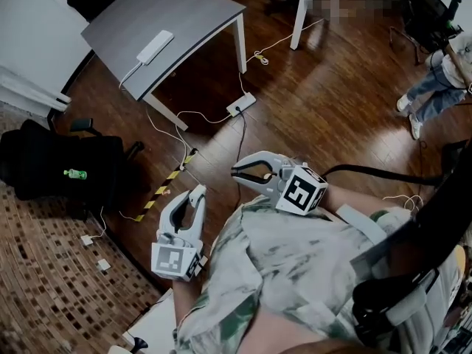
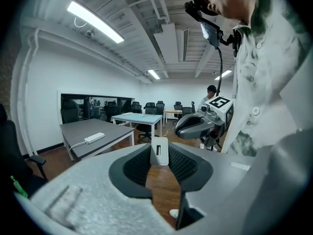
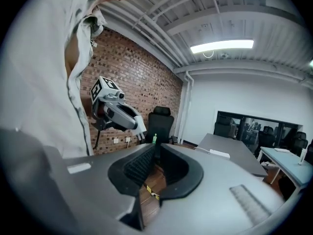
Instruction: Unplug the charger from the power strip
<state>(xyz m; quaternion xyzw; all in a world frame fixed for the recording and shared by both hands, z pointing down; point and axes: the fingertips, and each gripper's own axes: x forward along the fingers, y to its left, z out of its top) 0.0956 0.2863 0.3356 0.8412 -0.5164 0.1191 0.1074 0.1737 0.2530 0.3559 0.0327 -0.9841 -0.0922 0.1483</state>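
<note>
My left gripper [image 1: 190, 198] is held low in front of the person, shut on a small white charger block [image 2: 159, 152] with a slot in its face. The block stands pinched between the black pads at the tips. No cable shows on it. To its right, my right gripper [image 1: 237, 171] points left with its tips together and nothing between them. A white power strip [image 1: 155, 46] lies on the grey table [image 1: 192, 13] at the far left, its cord running off the edge. A second white strip [image 1: 242, 104] lies on the wooden floor beyond both grippers.
White cables trail over the floor from the floor strip. Yellow-black tape [image 1: 168, 185] marks the floor by the left gripper. A black office chair [image 1: 59, 161] with a green bottle [image 1: 75, 174] stands left. A person [image 1: 435, 87] is at the far right, and a white table's leg [image 1: 299, 21] is at the back.
</note>
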